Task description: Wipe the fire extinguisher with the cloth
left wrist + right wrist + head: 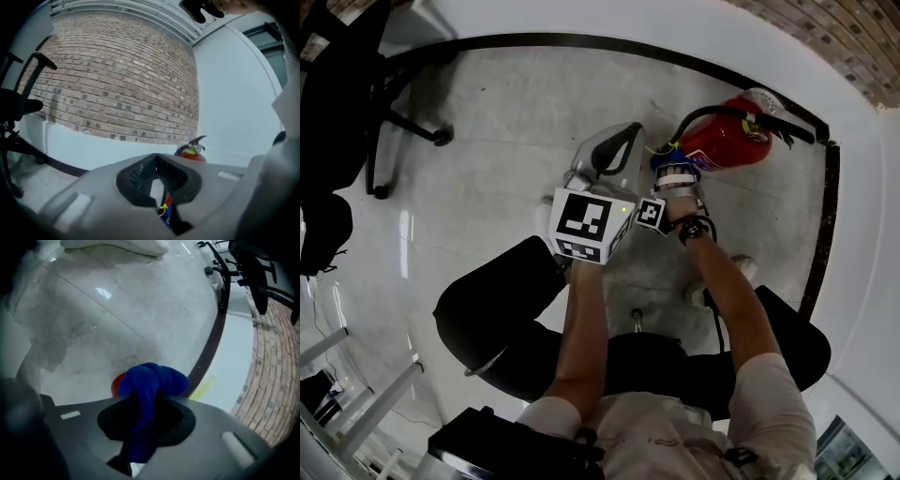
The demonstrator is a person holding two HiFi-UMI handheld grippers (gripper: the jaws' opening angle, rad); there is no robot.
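Observation:
The red fire extinguisher [727,141] with a black hose and handle stands on the floor by the corner of the wall. My right gripper [672,173] is shut on a bunched blue cloth [667,165], which rests at the extinguisher's near end. In the right gripper view the cloth [150,383] fills the jaws of that gripper [147,401], and a sliver of the red extinguisher [116,383] shows behind it. My left gripper [619,141] hovers just left of the cloth, shut and holding nothing. The left gripper view shows the extinguisher [192,151] beyond its tips [156,159].
A black office chair [356,94] stands at the far left, also seen as the chair [253,268] in the right gripper view. A black baseboard [581,42] runs along the white wall, with brick [122,84] above. The person's dark-trousered legs [497,309] crouch below the grippers.

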